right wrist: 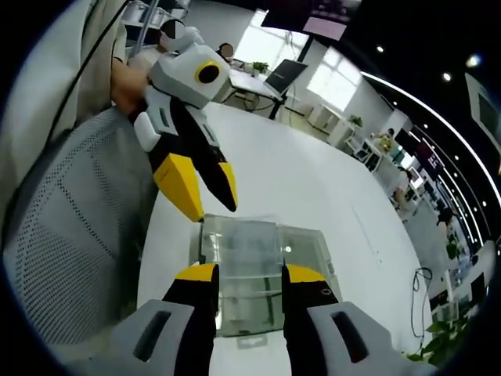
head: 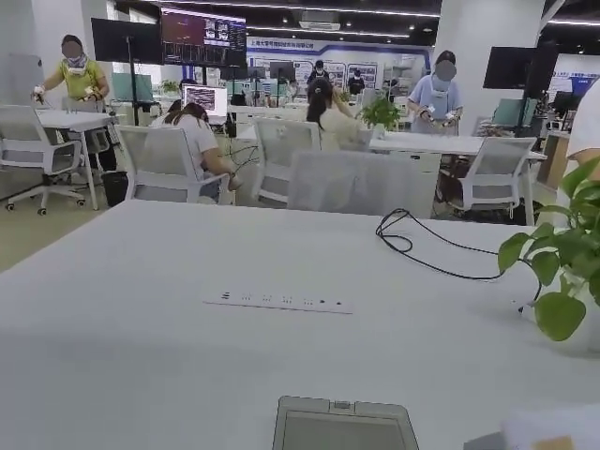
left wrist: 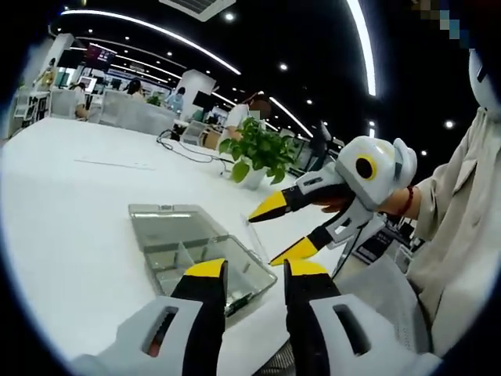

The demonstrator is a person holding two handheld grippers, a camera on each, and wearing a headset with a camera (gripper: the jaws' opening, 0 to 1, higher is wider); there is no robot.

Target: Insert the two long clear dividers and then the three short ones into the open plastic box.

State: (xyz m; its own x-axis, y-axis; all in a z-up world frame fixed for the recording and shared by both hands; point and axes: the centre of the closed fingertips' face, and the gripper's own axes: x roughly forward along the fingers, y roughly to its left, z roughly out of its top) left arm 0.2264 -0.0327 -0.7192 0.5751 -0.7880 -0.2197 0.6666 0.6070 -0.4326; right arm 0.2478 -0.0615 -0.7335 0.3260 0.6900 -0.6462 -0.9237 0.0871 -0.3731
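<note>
Table (head: 141, 356) is white and wide. The box (head: 309, 405) sits open at its near edge, directly in front of the person. Inside the box a few clear partition lines can be seen, one long run with a short piece crossing off it. How many dividers are seated cannot be told.

Right gripper (right wrist: 249, 274): jaws part-way apart, with a clear divider (right wrist: 239, 251) spanned flat between them. It looks clamped across its width and is held over the box. Whether it is a long or a short one cannot be told.

Left gripper (left wrist: 257, 270): jaws apart, nothing gripped, one tip just beside a corner of the divider.

Step judged to be in hand is seating this divider.
- It should be turned on edge and lined up with a slot pair in opposite walls before it is lowered.
- Both ends should be started together so it is not jammed skew.
- The free tip is best used to steady a corner or the box wall, not the middle of the sheet, which will likely flex.
- Clear on clear – slot alignment should be checked closely before any force is applied.
</note>
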